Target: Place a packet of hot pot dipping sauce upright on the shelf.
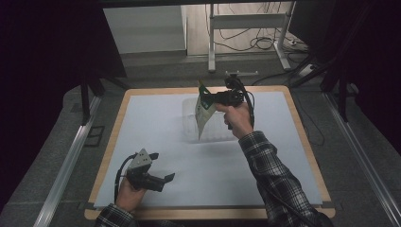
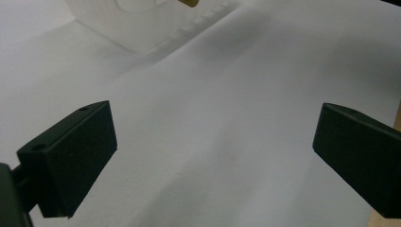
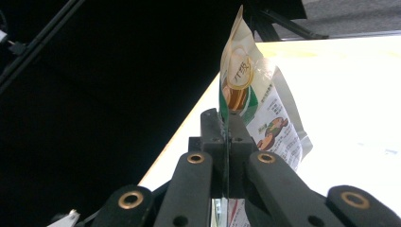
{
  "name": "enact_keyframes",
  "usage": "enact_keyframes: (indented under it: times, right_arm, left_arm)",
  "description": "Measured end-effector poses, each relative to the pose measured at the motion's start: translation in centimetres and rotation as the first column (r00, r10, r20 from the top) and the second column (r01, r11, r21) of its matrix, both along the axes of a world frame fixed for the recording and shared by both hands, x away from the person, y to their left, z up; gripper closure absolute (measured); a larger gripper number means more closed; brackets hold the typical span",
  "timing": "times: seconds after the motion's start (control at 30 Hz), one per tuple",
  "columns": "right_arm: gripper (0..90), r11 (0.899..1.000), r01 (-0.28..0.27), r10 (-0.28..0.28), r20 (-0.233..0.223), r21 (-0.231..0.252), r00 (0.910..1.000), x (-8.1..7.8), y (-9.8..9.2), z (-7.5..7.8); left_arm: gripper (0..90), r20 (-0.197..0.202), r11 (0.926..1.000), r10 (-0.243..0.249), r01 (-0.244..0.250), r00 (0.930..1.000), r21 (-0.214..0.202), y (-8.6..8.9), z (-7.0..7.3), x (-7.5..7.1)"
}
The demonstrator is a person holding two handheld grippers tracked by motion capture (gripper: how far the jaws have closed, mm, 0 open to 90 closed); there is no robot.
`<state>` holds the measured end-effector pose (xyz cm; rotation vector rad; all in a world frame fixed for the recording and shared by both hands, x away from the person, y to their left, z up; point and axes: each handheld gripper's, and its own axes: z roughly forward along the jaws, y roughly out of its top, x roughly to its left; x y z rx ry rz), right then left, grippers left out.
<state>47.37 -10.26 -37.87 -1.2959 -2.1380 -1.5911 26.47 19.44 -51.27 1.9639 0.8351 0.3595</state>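
The right tongs (image 1: 213, 98) are clamped on a packet's (image 1: 204, 112) edge, holding it above a clear tub (image 1: 215, 127). That thin pinch could slip and drop it. The left tongs (image 1: 161, 170) rest apart, well short of the tub.

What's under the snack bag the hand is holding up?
A clear plastic box sits under the hanging snack bag, held by the right gripper. The bag's tip covers part of the box, so its contents can't be seen.

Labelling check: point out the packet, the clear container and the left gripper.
packet (image 1: 204, 115): high view, lower printed face.
clear container (image 1: 218, 128): high view, near wall.
left gripper (image 2: 213, 156): left gripper view, midway between the open fingers.
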Motion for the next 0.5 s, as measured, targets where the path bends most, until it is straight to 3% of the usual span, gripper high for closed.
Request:
enact_keyframes:
  times: [0.5]
  right_arm:
    - [89.3,0.998,0.059,-0.059,0.011,-0.004,0.9982,2.6,1.0,-0.5]
  left_arm:
    - [0.3,0.001,1.0,-0.004,0.004,1.0,0.006,-0.1,0.0,0.0]
